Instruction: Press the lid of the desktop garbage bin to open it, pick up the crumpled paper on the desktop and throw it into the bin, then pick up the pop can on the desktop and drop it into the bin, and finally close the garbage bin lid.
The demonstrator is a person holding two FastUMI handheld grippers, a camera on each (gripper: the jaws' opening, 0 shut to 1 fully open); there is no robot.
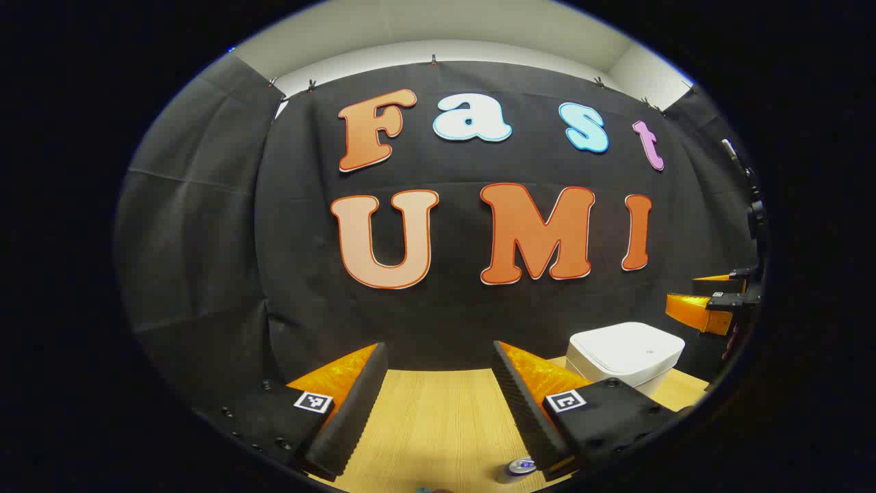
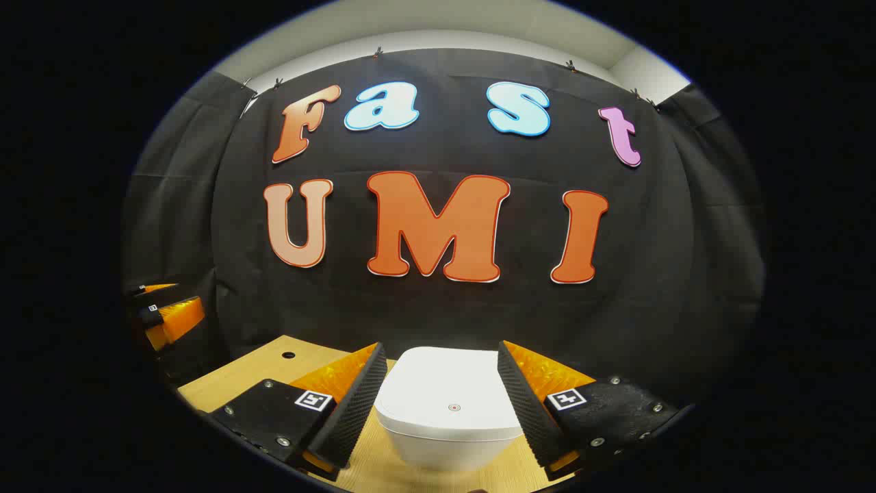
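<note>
In the right gripper view, the right hand-held gripper (image 2: 438, 404) is held spread wide, nothing between its fingers, and the white rounded plastic garbage bin (image 2: 448, 411) is seen straight ahead of it on the pale wooden counter (image 2: 260, 373), its lid lying flat and shut. The right hand is judged the nearer to the bin. In the left gripper view, the left hand-held gripper (image 1: 438, 411) is likewise spread and empty; a silver pop can (image 1: 518, 468) stands just below its right finger, with the bin farther off to the right. No crumpled paper can be made out.
</note>
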